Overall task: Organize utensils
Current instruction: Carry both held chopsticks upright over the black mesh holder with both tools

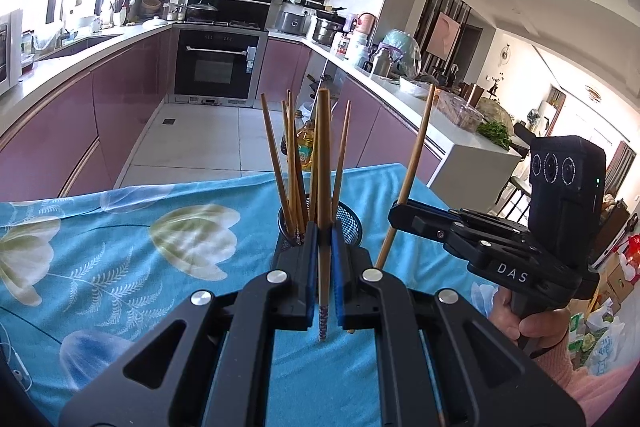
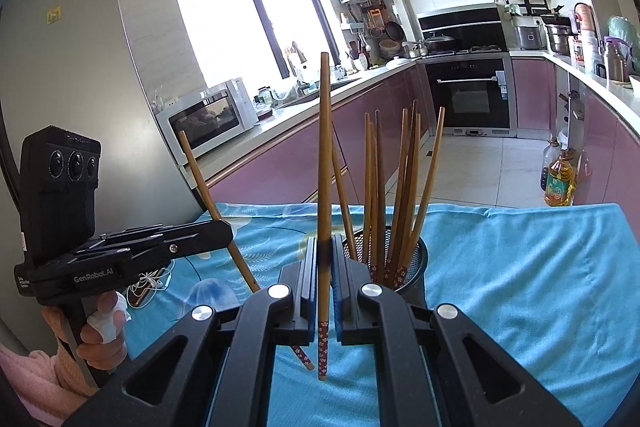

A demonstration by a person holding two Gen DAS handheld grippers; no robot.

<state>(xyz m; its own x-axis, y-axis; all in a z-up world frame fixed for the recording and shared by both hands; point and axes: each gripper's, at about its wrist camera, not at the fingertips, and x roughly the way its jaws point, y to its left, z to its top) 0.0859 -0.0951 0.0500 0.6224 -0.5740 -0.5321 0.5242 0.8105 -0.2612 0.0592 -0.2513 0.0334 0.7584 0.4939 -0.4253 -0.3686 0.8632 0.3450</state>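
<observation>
we hold one chopstick in each gripper, both upright above the blue flowered surface (image 1: 120,227). the left gripper (image 1: 324,247) has its jaws clamped on the left chopstick (image 1: 324,163), and the right gripper (image 2: 324,263) has its jaws clamped on the right chopstick (image 2: 325,155). just beyond them stands the black mesh holder (image 2: 416,263), already carrying a cluster of chopsticks (image 2: 400,187) on end. no loose ones show on the cloth, so we judge the sorting nearly done: these two still need dropping into the holder.
</observation>
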